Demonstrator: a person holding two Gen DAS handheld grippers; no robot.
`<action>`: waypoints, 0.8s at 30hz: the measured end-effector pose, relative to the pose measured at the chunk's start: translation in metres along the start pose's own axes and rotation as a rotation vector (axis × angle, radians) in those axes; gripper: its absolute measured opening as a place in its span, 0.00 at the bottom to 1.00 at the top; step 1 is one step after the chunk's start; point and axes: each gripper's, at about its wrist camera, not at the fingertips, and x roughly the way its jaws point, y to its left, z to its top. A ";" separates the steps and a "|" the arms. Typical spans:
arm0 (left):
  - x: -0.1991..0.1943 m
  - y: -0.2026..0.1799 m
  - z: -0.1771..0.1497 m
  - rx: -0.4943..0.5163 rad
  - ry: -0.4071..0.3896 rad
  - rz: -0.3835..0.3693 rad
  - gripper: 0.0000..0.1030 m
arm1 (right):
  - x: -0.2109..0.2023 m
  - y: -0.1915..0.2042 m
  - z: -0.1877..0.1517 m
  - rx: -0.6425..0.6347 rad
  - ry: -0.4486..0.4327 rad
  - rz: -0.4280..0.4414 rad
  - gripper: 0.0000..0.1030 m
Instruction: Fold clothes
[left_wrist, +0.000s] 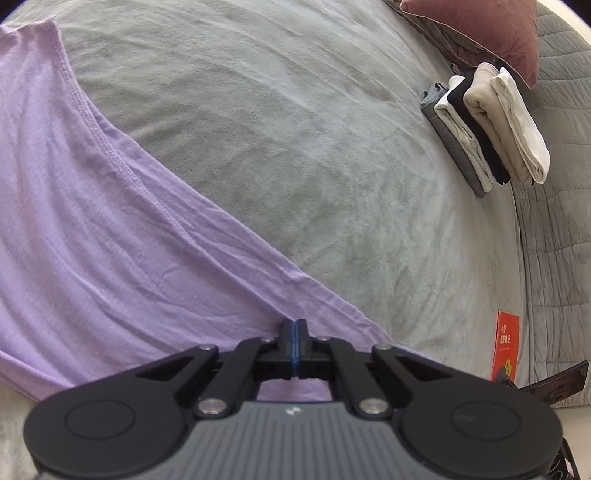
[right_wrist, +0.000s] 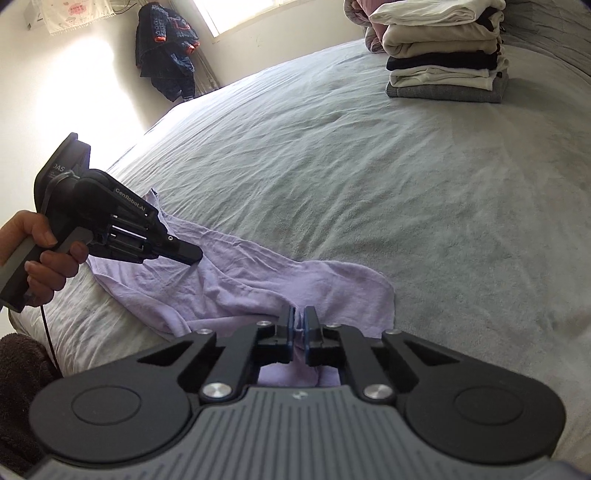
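Right gripper (right_wrist: 300, 321) fingers pinching lilac shirt (right_wrist: 236, 284) fold, left gripper (right_wrist: 195, 254) angled down, fingers pressed together on shirt, grey bedsheet (right_wrist: 369, 184)

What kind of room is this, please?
Most likely a bedroom in a home. The work surface is a wide bed with a grey cover, a pillow lies at its far end beside a stack of folded clothes, and a dark jacket hangs near the window.

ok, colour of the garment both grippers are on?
Lilac, plain, no print: the shirt. Left wrist view shows it best.
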 end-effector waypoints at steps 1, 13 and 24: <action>-0.005 -0.001 0.000 0.006 -0.012 -0.010 0.00 | -0.004 0.001 0.002 0.000 -0.015 -0.003 0.06; 0.002 -0.011 0.006 0.029 -0.127 -0.078 0.03 | 0.021 -0.005 0.030 0.030 -0.008 -0.112 0.05; -0.006 -0.021 -0.033 0.191 -0.144 -0.086 0.82 | -0.003 -0.001 0.010 0.117 -0.124 -0.181 0.61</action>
